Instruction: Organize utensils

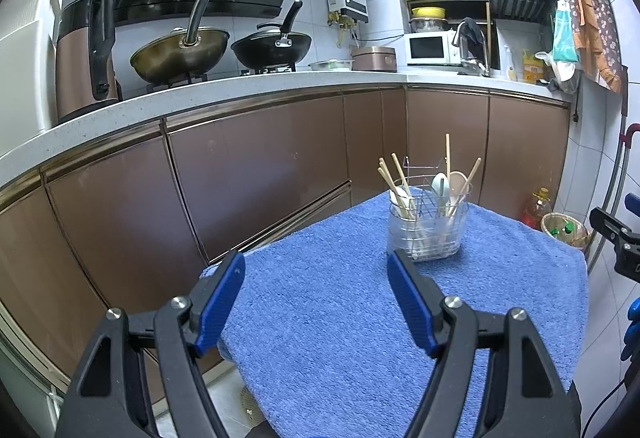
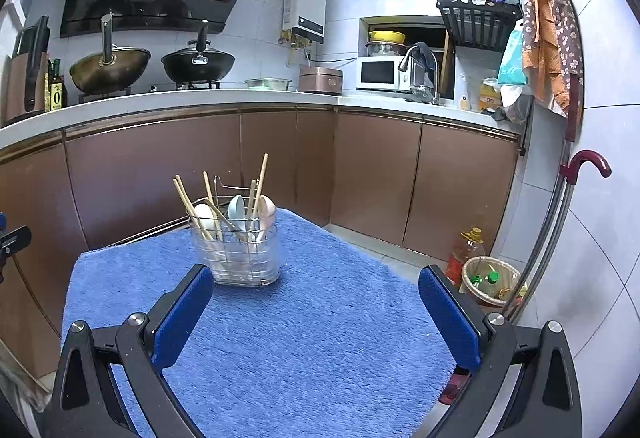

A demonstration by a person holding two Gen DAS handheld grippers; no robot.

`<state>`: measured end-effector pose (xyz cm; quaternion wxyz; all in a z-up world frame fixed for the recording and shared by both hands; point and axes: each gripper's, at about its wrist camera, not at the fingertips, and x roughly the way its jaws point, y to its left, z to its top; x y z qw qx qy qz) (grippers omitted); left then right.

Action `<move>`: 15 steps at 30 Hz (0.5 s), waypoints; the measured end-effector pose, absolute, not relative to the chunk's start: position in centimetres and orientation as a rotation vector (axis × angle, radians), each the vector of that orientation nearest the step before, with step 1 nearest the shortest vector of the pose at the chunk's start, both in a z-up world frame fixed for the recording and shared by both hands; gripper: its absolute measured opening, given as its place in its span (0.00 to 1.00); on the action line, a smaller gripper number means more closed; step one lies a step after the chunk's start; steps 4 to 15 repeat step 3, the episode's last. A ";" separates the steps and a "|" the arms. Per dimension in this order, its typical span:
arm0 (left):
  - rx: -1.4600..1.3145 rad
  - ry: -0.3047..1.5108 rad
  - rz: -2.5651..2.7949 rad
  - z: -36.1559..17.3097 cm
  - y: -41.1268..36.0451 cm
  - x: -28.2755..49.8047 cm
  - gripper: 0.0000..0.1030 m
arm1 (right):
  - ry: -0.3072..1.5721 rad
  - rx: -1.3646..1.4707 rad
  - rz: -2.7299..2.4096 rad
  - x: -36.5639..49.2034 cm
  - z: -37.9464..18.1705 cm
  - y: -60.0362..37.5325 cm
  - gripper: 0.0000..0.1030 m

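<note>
Left claw spread, empty | right claw spread, empty | holder upright on towel, containing chopsticks and spoons

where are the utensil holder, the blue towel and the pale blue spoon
utensil holder (image 2: 244, 258), right wrist view, on its clear front wall
blue towel (image 2: 312, 338), right wrist view, on its bare middle
pale blue spoon (image 1: 440, 186), left wrist view, on its bowl

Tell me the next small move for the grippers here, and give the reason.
Probably pull both back: the chopsticks and spoons all stand in the clear holder, nothing lies loose on the blue towel, and the left gripper and right gripper are open and empty.
</note>
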<state>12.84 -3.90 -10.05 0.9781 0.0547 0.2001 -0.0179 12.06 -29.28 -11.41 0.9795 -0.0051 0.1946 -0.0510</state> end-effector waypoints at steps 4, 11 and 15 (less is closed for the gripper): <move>0.103 0.402 -0.036 -10.0 -3.8 12.8 0.70 | 0.389 -0.012 -0.097 12.0 -11.3 -29.2 1.00; 0.103 0.402 -0.036 -10.0 -3.8 12.8 0.70 | 0.389 -0.012 -0.097 12.0 -11.3 -29.2 1.00; 0.103 0.402 -0.036 -10.0 -3.8 12.8 0.70 | 0.389 -0.012 -0.097 12.0 -11.3 -29.2 1.00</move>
